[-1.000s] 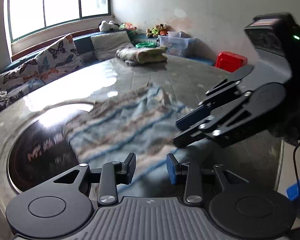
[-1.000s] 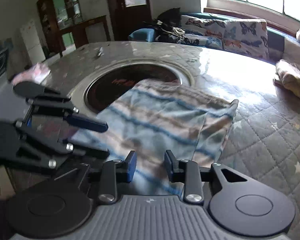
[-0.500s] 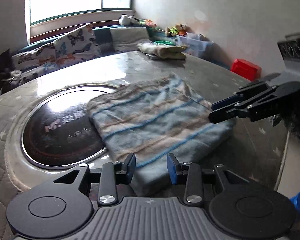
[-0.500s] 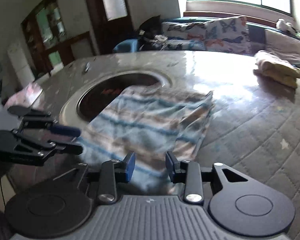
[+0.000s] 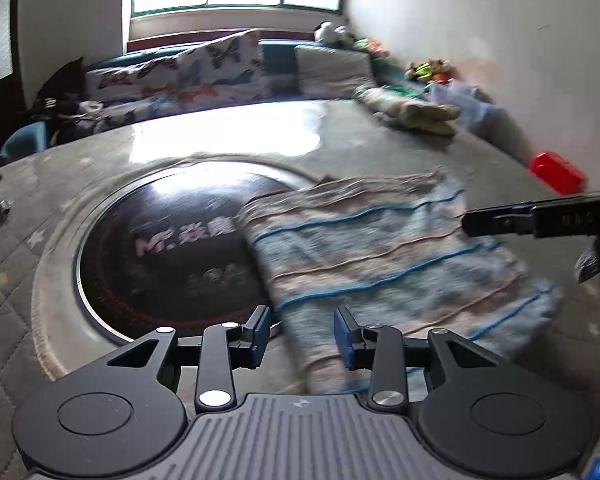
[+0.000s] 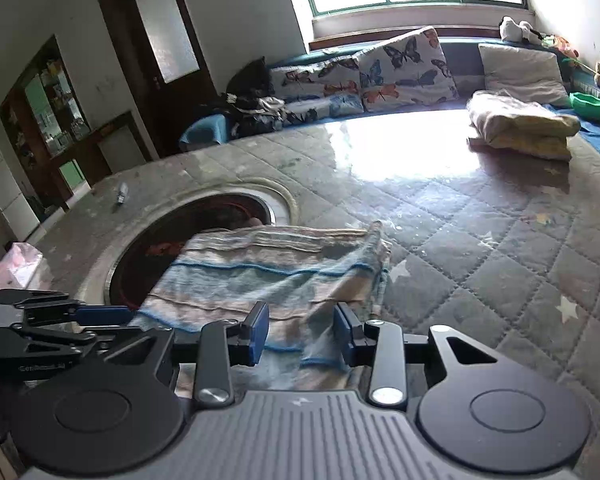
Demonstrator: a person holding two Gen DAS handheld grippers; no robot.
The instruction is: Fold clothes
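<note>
A folded blue, beige and brown striped cloth lies on the quilted round table, partly over the dark round centre plate. It also shows in the right wrist view. My left gripper is open and empty, hovering above the cloth's near edge. My right gripper is open and empty above the cloth's near end. The right gripper shows in the left wrist view at the right, above the cloth. The left gripper shows in the right wrist view at the lower left.
Another folded beige and yellow cloth lies at the table's far side. A sofa with butterfly cushions runs under the window. A red box sits by the wall. A small object lies on the table at the left.
Both grippers have drawn back from the cloth and swung their views left. The cloth lies still. The right gripper has moved further to the right edge of the left wrist view.
</note>
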